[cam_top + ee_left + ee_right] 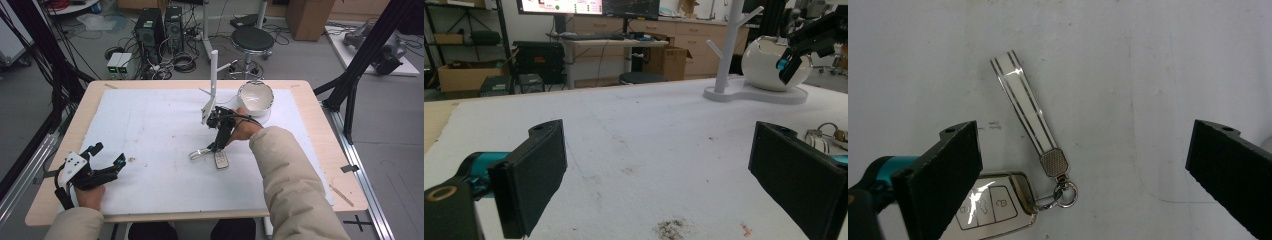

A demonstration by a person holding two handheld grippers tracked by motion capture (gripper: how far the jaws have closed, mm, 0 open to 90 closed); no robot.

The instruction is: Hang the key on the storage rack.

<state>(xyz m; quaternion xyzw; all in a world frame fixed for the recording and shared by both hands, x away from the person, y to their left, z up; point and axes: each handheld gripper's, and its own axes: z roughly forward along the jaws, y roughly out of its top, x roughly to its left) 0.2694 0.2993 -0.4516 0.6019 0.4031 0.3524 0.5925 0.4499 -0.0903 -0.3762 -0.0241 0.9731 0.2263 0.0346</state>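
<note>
White mat (pixel 150 130), car key (pixel 990 207) between spread jaws

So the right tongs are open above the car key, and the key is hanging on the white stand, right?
Not quite. The right tongs are open above the key, but it lies flat on the white mat, strap stretched out, as the right gripper view shows. The stand is farther back.

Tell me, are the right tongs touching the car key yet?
Apart. In the right gripper view, the right tongs stand wide open above the car key, white mat showing between its strap and either jaw.
</note>
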